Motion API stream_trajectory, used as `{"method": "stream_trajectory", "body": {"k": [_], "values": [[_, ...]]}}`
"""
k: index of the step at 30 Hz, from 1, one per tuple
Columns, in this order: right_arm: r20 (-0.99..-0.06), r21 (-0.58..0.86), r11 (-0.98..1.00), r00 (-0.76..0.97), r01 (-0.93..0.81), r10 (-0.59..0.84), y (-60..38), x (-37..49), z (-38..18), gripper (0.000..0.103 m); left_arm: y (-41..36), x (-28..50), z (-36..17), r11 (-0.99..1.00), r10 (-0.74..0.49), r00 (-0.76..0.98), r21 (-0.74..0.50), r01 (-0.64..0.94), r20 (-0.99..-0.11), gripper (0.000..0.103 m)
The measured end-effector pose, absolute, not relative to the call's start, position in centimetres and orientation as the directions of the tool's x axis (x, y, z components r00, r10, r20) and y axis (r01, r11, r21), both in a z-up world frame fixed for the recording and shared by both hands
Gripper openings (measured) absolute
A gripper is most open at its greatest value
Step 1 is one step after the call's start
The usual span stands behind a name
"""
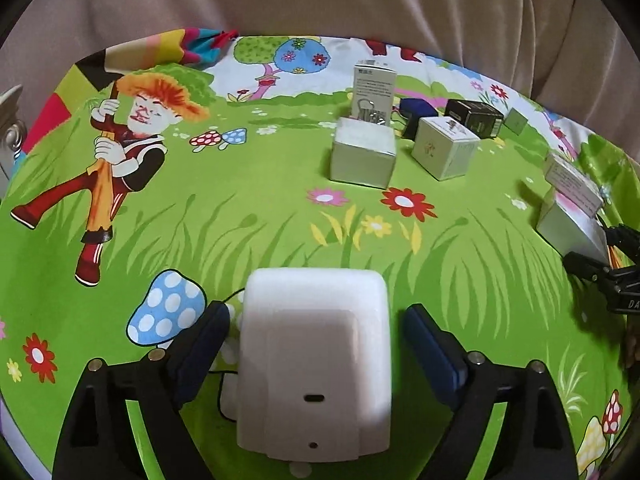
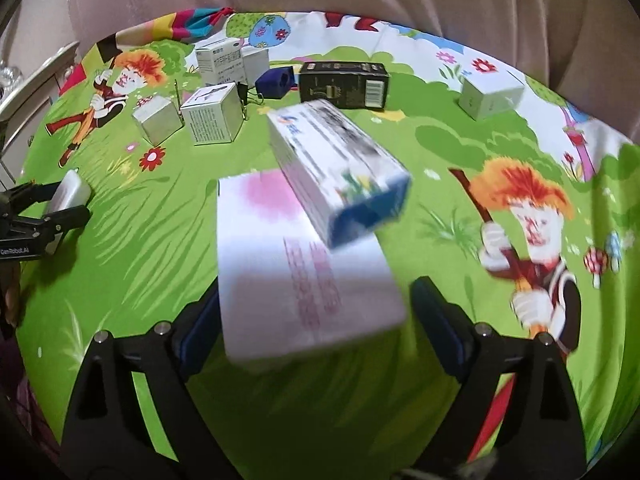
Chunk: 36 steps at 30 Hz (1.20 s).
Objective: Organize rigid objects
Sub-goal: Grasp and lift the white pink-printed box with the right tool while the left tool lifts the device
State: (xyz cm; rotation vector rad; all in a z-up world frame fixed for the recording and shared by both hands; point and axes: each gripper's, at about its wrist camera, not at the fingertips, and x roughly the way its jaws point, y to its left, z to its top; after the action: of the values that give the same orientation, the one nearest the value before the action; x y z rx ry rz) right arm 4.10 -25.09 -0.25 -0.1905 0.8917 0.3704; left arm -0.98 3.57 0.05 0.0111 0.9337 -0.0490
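Our left fingers [image 1: 314,344] stand released around the white device [image 1: 316,364]; our right fingers [image 2: 316,320] released around the pink box [image 2: 296,272].

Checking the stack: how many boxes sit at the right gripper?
2: a pink box between the open right gripper's jaws, and a blue box lying on its far end. Another could be hidden underneath.

a printed cloth [image 1: 240,216], matt and smooth, is seen across both frames. at lower centre of the left wrist view a white plastic device [image 1: 316,364] is shown with a smooth, faintly glossy shell. the cardboard boxes [image 1: 362,156] at upper right look matt; a black box [image 2: 344,84] in the right wrist view looks glossier.
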Motion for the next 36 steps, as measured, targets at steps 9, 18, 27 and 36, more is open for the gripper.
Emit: {"method": "stream_trajectory", "body": {"k": [9, 18, 27, 36], "values": [[-0.63, 0.593, 0.764, 0.446, -0.253, 0.636, -28.2, 4.0, 0.3, 0.069, 4.0, -1.5, 0.4, 1.0, -0.013, 0.619, -0.009, 0.01, -0.785, 0.072], [-0.704, 0.371, 0.872, 0.515, -0.32, 0.489, -24.8, -2.0, 1.8, 0.069, 4.1, -1.8, 0.6, 1.0, -0.031, 0.63, -0.028, 0.014, -0.776, 0.064], [-0.757, 0.128, 0.934, 0.576, -0.334, 0.31, -23.2, -5.8, 2.4, 0.069, 3.3, -4.3, 1.0, 1.0, -0.009, 0.606, -0.019, -0.01, -0.795, 0.064], [-0.335, -0.012, 0.971, 0.916, -0.237, 0.22, -23.8, -14.8, 12.9, 0.069, 0.4, -14.0, 15.8, 1.0, -0.021, 0.93, -0.008, 0.019, -0.366, 0.064]]}}
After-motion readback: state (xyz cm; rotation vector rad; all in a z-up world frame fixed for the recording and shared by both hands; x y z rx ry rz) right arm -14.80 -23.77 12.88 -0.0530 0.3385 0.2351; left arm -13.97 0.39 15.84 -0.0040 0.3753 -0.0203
